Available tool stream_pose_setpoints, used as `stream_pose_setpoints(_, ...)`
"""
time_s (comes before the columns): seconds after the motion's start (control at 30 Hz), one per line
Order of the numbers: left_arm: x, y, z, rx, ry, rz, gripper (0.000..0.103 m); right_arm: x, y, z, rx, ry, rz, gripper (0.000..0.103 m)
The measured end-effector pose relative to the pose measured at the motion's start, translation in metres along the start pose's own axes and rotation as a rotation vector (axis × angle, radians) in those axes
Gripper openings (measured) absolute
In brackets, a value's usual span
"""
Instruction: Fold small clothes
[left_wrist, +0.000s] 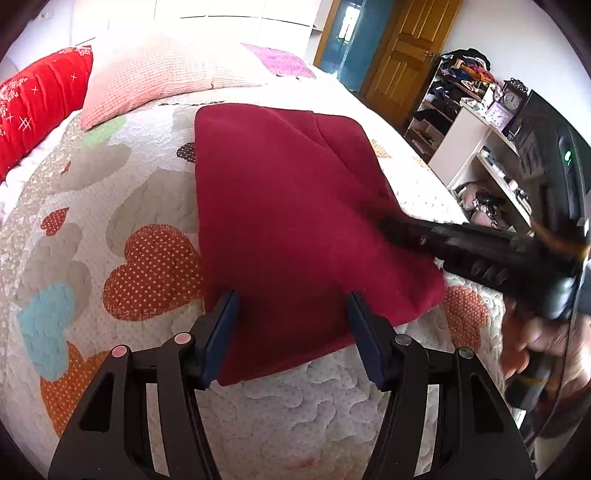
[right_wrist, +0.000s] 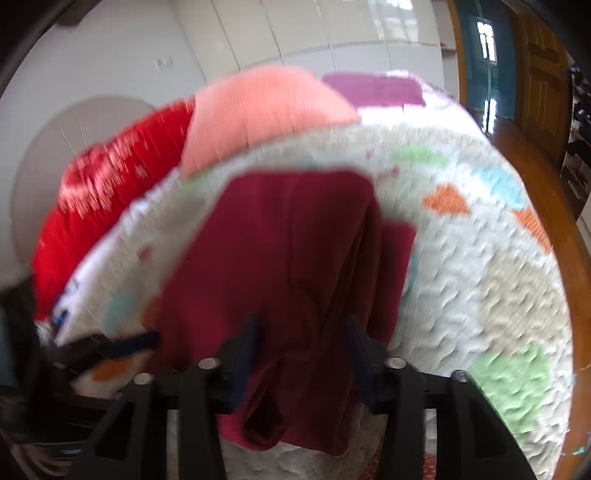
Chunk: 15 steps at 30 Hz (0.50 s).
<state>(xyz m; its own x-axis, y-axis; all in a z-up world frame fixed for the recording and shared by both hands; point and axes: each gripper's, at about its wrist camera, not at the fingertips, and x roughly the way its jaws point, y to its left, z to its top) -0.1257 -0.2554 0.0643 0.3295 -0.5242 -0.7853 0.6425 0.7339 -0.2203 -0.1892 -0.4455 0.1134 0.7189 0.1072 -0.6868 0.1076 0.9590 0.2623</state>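
Note:
A dark red garment (left_wrist: 295, 221) lies folded flat on the heart-patterned quilt (left_wrist: 110, 221). My left gripper (left_wrist: 291, 306) is open, its jaws wide apart over the garment's near edge, holding nothing. My right gripper (left_wrist: 388, 225) comes in from the right, blurred, its tip over the garment's right side. In the right wrist view the garment (right_wrist: 295, 266) fills the middle, with bunched folds at its near edge. My right gripper (right_wrist: 301, 328) is open there, with cloth lying between the jaws. The left gripper's finger (right_wrist: 129, 341) shows at the garment's left edge.
A red pillow (left_wrist: 37, 103) and a pink pillow (left_wrist: 155, 74) lie at the head of the bed. A purple cloth (left_wrist: 280, 61) lies at the far side. White shelves (left_wrist: 476, 155) with clutter and a wooden door (left_wrist: 410, 48) stand to the right.

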Motion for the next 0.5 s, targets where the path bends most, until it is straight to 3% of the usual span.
stream_pose_setpoints(0.17, -0.005, -0.002, -0.002, -0.009, -0.024, 0.023, 0.062, -0.021, 0.007, -0.017, -0.065, -0.077, -0.060, 0.015)
stream_pose_setpoints(0.27, 0.004, -0.001, -0.004, -0.034, -0.013, 0.056, 0.062, 0.005, -0.003, -0.021, -0.032, -0.013, -0.077, 0.015)
stream_pose_setpoints(0.33, 0.003, 0.001, -0.005, -0.044, -0.022, 0.060, 0.062, 0.010, -0.004, -0.025, -0.022, -0.032, -0.077, 0.015)
stream_pose_setpoints(0.5, -0.008, 0.004, -0.004, -0.056, -0.042, 0.072, 0.062, -0.023, -0.009, -0.026, 0.060, -0.065, -0.065, 0.035)
